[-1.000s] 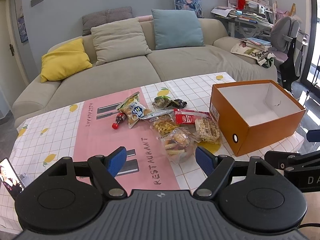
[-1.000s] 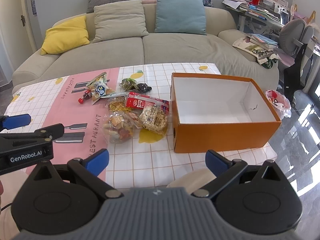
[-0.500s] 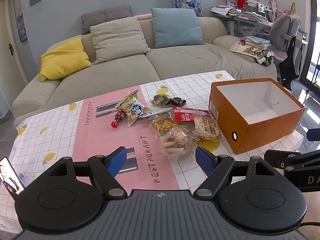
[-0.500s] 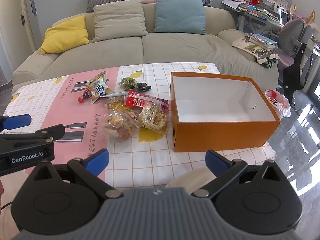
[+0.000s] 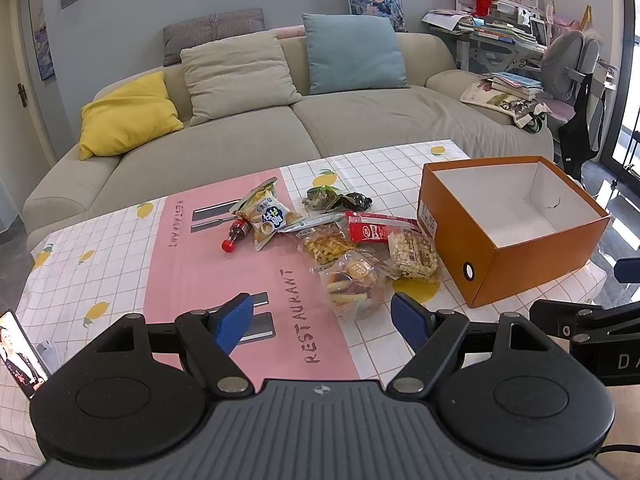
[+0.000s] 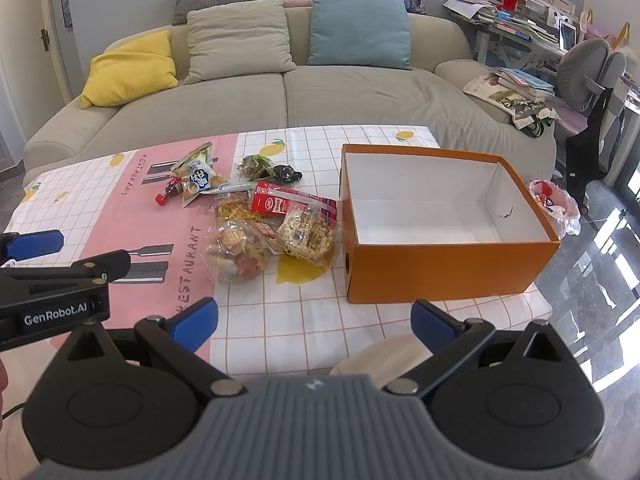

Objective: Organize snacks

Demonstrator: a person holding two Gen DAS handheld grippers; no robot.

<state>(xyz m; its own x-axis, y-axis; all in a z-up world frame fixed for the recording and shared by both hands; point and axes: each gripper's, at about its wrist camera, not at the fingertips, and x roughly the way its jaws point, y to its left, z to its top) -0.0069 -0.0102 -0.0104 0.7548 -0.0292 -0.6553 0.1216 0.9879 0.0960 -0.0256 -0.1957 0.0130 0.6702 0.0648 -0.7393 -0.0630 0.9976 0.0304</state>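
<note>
Several snack packets lie in a heap mid-table: a clear bag of mixed biscuits (image 5: 354,280) (image 6: 236,254), a bag of puffed balls (image 5: 414,256) (image 6: 308,232), a red packet (image 5: 380,228) (image 6: 292,202), a blue-and-yellow packet (image 5: 268,214) and a small red-capped bottle (image 5: 236,234). An empty orange box (image 5: 532,256) (image 6: 440,276) stands to their right. My left gripper (image 5: 322,320) is open and empty, just short of the biscuit bag. My right gripper (image 6: 314,320) is open and empty over the table's near edge.
The table has a checked cloth with a pink runner (image 5: 200,280). A phone (image 5: 18,348) stands at the near left corner. A beige sofa (image 6: 280,92) with cushions is behind the table. A grey chair (image 6: 588,76) and a cluttered desk stand at the right.
Both views have drawn back slightly from the table; the snacks and box look a little farther. Nothing has been taken hold of and both grippers stay open.
</note>
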